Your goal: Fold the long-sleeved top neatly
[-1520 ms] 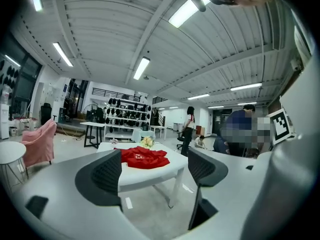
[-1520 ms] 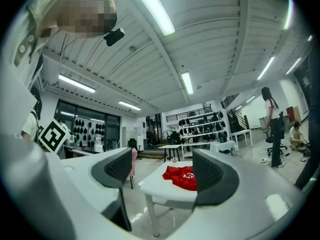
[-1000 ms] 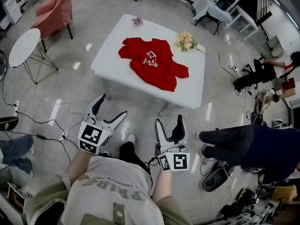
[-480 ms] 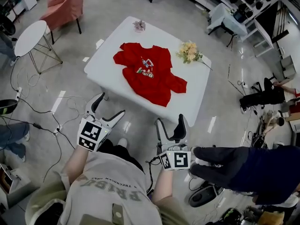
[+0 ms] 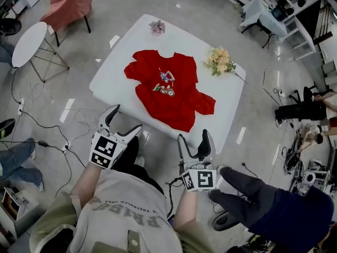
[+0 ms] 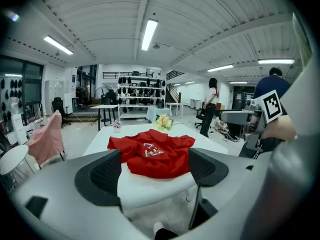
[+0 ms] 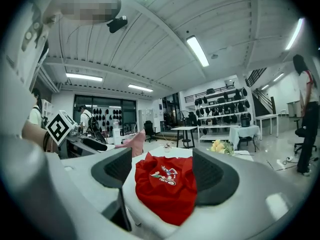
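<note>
approach: we close in on the white table [image 5: 108, 80]. in the head view it sits larger and nearer than a second ago, and its near edge is now just ahead of both tools.
top: red long-sleeved top [image 5: 167, 88] lies print side up in the middle of the table, neck toward the far side and hem toward us. it is rumpled, with sleeves bunched rather than laid out, and no fold is made yet.
left gripper: left gripper [image 5: 125, 119] hangs short of the near edge with jaws wide apart and empty. its own view frames the top [image 6: 152, 154] through the gap, well beyond the pads.
right gripper: right gripper [image 5: 194, 136] is up by the near edge, jaws likewise wide with nothing between them. the top [image 7: 167, 189] shows past them, untouched.
table dressing: bunch of pale flowers [image 5: 221, 60] lies at the table's far right and a small pink flower [image 5: 157, 27] at its far edge, both apart from the top.
bystander: person in dark clothes [image 5: 274, 210] now stands low at our right, closer to the right gripper than a second ago.
meaning: we judge the walk-up nearly over and the folding not begun. the next move is likely a reach over the near edge to flatten the cloth or take a sleeve or the hem.
</note>
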Motion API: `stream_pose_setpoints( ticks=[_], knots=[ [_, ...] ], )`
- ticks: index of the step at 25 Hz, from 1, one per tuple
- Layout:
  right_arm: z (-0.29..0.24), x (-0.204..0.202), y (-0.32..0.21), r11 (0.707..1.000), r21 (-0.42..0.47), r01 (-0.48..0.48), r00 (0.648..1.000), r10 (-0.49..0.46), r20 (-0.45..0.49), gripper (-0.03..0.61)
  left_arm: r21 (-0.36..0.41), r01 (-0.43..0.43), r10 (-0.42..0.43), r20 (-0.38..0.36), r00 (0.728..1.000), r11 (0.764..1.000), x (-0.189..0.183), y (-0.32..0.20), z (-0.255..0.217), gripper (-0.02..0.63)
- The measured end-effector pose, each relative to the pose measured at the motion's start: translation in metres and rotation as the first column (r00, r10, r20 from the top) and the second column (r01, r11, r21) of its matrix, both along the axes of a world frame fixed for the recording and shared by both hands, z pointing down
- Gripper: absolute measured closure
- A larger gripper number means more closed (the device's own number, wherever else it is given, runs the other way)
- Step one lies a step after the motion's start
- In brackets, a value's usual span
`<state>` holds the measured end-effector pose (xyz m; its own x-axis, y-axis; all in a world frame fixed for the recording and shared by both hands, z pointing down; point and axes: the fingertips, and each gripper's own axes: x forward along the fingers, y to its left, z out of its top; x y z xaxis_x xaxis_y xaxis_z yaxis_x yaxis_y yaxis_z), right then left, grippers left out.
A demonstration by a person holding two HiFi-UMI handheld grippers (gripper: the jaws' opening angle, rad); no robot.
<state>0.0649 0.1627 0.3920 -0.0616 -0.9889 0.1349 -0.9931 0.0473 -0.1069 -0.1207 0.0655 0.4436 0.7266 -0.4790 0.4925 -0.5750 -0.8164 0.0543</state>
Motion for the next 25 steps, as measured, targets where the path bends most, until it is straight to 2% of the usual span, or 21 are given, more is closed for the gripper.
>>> stream_pose_setpoints(
  ticks=[7,14,19,25],
  knots=[
    [0.014,0.023,-0.062,0.997,-0.061,-0.053,0.998,0.052,-0.027,0.210,-0.057,-0.116,0.118,0.040,0.992,0.992,0.033,-0.060,0.021,0.212],
    [0.038,0.048,-0.098,0.982,-0.144,-0.120,0.992,0.115,-0.046,0.210,-0.163,-0.253,0.270,0.097,0.958,0.954,0.048,-0.083,0.068,0.212],
    [0.060,0.062,-0.105,0.970,-0.207,-0.126,0.991,0.115,-0.061,0.210,-0.243,-0.255,0.294,0.137,0.946,0.936,0.040,-0.086,0.108,0.212],
    [0.074,0.078,-0.113,0.968,-0.233,-0.094,0.994,0.080,-0.070,0.210,-0.290,-0.222,0.279,0.174,0.944,0.931,0.044,-0.093,0.146,0.212]
  ],
)
